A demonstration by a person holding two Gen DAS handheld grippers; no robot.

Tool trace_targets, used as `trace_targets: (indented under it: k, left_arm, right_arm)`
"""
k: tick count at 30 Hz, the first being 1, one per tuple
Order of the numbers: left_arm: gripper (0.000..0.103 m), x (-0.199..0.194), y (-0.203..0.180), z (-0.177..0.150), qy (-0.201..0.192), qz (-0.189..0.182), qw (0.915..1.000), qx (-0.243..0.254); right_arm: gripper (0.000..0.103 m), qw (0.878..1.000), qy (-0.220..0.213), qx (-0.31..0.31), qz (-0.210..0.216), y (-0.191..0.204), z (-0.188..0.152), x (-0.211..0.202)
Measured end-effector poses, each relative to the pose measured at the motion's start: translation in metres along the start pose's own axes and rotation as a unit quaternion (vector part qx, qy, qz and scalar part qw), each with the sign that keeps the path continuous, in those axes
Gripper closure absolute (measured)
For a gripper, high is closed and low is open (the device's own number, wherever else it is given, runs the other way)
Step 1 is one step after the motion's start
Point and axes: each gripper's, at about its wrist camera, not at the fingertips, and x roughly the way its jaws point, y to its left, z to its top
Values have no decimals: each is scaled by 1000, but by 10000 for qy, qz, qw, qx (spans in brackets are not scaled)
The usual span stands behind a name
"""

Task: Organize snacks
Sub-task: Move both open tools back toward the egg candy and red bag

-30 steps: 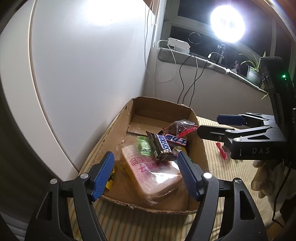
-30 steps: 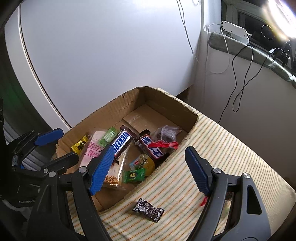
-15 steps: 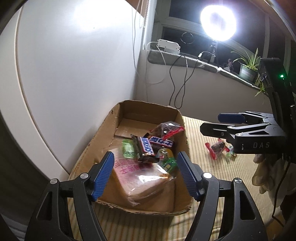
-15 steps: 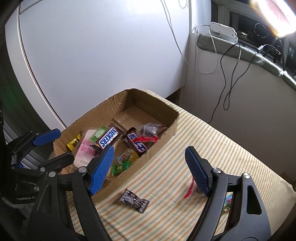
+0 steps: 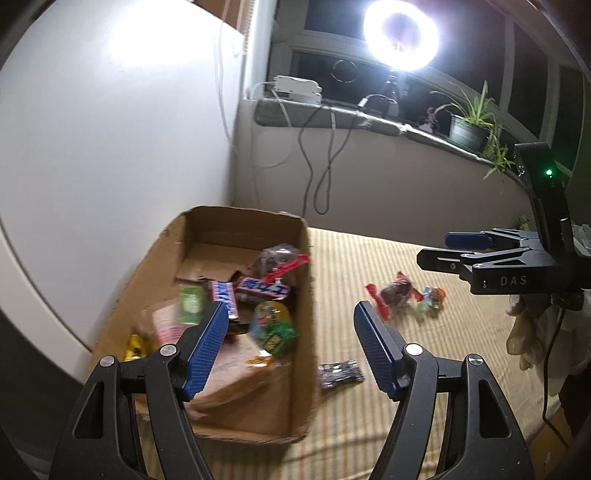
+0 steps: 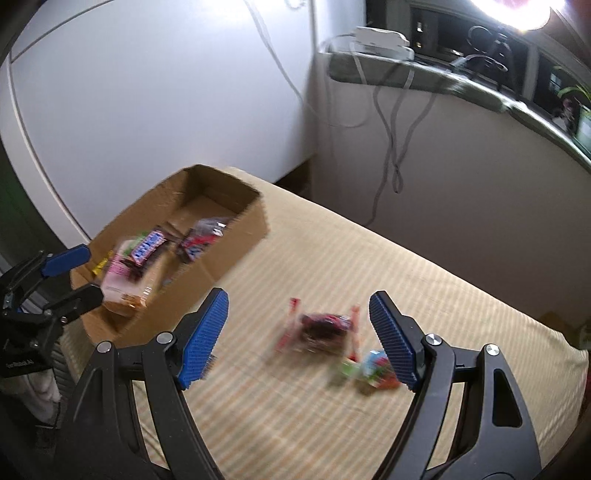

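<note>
A cardboard box (image 5: pixel 221 225) (image 6: pixel 243 225) holds several snacks, among them a Snickers bar (image 5: pixel 223 297) and a pink bread pack (image 6: pixel 118 280). On the striped cloth lie a red-ended candy pack (image 5: pixel 397 295) (image 6: pixel 321 328), a small colourful packet (image 5: pixel 432 297) (image 6: pixel 373 369) and a dark wrapper (image 5: pixel 340 373). My left gripper (image 5: pixel 288 347) is open and empty over the box's right wall. My right gripper (image 6: pixel 297 338) is open and empty, above the red-ended pack; it also shows in the left wrist view (image 5: pixel 458 249).
A white cabinet door (image 5: pixel 110 147) stands behind the box. A sill with a white power adapter (image 5: pixel 295 86), cables, a ring light (image 5: pixel 400 33) and a plant (image 5: pixel 469 122) runs along the back. The cloth's edge drops off at the right (image 6: pixel 569 354).
Both grippers have swung right, away from the box. The loose candies on the cloth came into view, and the red-ended pack now lies between my right gripper's fingers.
</note>
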Motion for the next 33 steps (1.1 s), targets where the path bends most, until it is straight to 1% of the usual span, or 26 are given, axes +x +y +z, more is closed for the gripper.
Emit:
trace_targets:
  k: [6,11,18,23,24,26,30,32,33]
  left_arm:
    - [33,11,-25,3,64,-190,9997,154]
    - [33,24,-48,4,168,-351,9988,292]
    - [33,43,-80,4,341,-545,9968,480]
    - [33,63,-92,5,535,-702,9950,471]
    - [34,68,-94,5,579,-730,9946,461]
    - [39,76,-98,5,654,-762,9939,446]
    - [40,95,-105,6,786,-786,9929,430]
    - [41,102,-107,7,812,-766,9928,424]
    - [41,106,-109,8,821,-761,9928,421]
  right_arm:
    - [22,9997,78,197,-141,-36,-14,-5]
    - [22,9992,154,316,-213,-57,-26,-3]
    - [22,9985,295,440,-157,-82,-43,5]
    - [22,9988,370,321,-87,-87,-56,12]
    - [22,9988,404,278,-57,-87,-59,15]
    - [22,9988,441,208,-31,-86,-65,20]
    - [22,9987,499,110,-24,-85,-70,29]
    - [25,9986,503,144,27,-86,-71,34]
    - [29,9986,504,170,50,-87,-70,35]
